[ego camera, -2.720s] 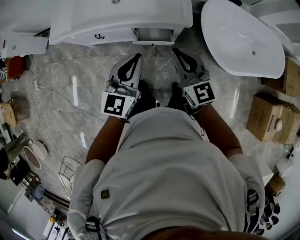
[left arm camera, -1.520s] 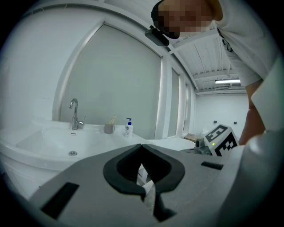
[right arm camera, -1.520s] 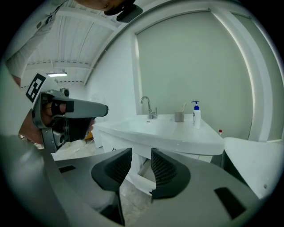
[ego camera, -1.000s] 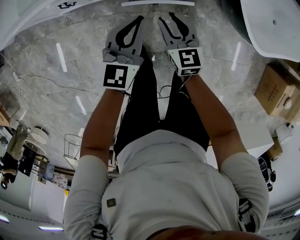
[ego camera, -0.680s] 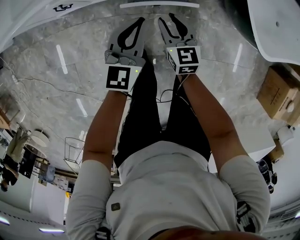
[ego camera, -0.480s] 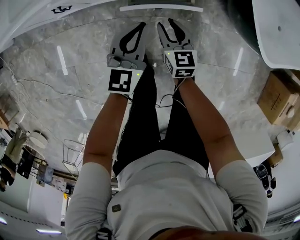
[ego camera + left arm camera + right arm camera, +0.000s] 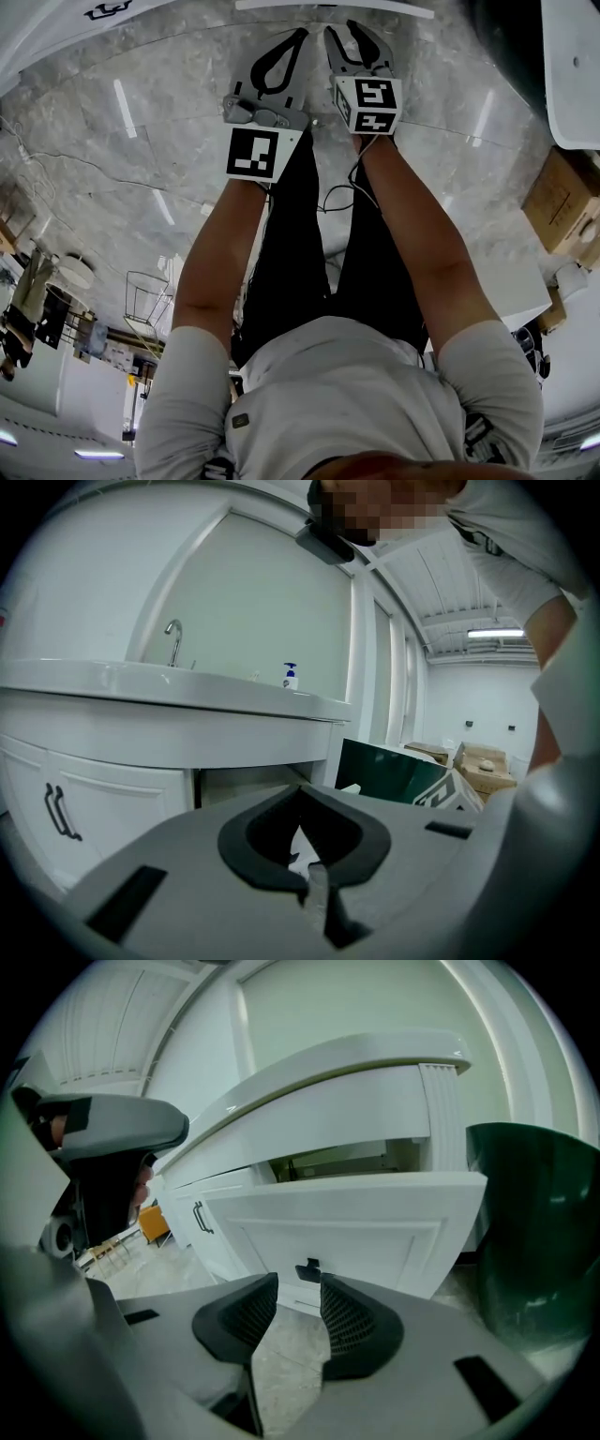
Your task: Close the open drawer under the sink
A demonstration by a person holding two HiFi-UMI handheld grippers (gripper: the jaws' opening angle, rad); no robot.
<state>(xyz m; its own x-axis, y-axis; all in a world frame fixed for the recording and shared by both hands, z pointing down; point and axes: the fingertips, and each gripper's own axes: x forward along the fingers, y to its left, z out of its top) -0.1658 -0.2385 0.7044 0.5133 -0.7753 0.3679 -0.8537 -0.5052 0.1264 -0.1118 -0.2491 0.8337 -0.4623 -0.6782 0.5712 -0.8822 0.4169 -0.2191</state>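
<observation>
The white drawer front [image 7: 375, 1232] stands pulled out from under the sink counter [image 7: 328, 1091], with a small dark handle [image 7: 307, 1270] at its middle. My right gripper [image 7: 298, 1284] is open just short of that handle, which shows through the gap between the pads, apart from them. In the head view the drawer's top edge [image 7: 333, 7] lies at the upper border, with the right gripper [image 7: 343, 32] and left gripper [image 7: 300, 35] side by side just below it. The left gripper [image 7: 300, 790] is shut and empty, pointing at the dark gap under the counter [image 7: 187, 682].
A cabinet door with a dark handle [image 7: 56, 810] is left of the drawer. A faucet [image 7: 172, 639] and soap bottle [image 7: 291, 675] stand on the counter. A dark green tub [image 7: 534, 1232] sits right of the drawer. Cardboard boxes [image 7: 562, 202] and a cable [image 7: 56, 159] lie on the marble floor.
Both grippers have sunk lower and moved closer to the drawer front as the person crouched. The right jaws stayed open and the left stayed shut.
</observation>
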